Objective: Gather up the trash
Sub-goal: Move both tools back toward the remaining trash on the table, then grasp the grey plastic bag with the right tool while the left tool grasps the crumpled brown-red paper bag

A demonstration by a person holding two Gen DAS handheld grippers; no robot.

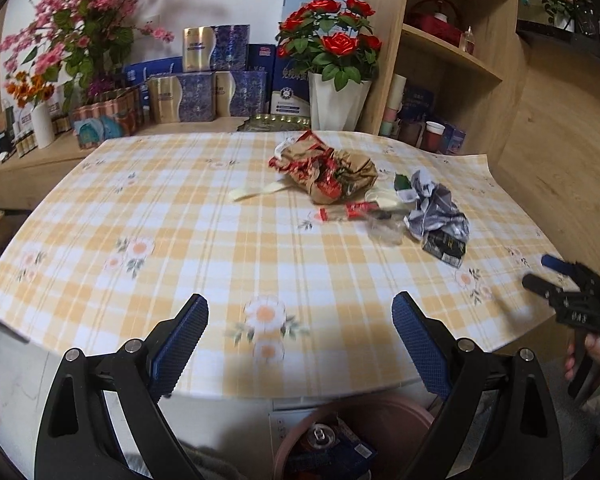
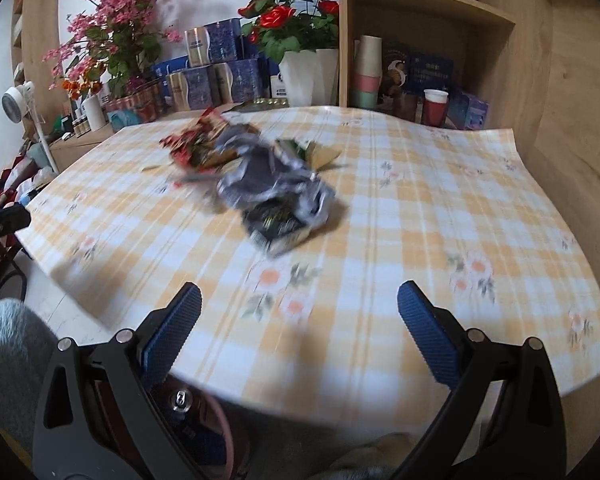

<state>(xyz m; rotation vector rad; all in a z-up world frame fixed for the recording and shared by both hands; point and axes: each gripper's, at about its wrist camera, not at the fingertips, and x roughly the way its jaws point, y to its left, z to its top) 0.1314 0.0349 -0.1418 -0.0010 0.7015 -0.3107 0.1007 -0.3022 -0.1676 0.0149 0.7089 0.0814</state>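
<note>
Below table edge, pinkish bin (image 1: 384, 412) holding can (image 1: 319, 436), dark wrappers (image 1: 340, 454)

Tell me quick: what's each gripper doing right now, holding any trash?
Left gripper: open, empty, above the near edge of the table.
Right gripper: open, empty, facing the crumpled silver wrapper.

Each gripper, left (image 1: 300, 316) and right (image 2: 299, 308), has black triangular arms with cut-out slots and round silver screws. The fingers (image 1: 184, 336) carry blue, finely ribbed pads. A hand (image 1: 592, 356) grips the right gripper's black handle.
</note>
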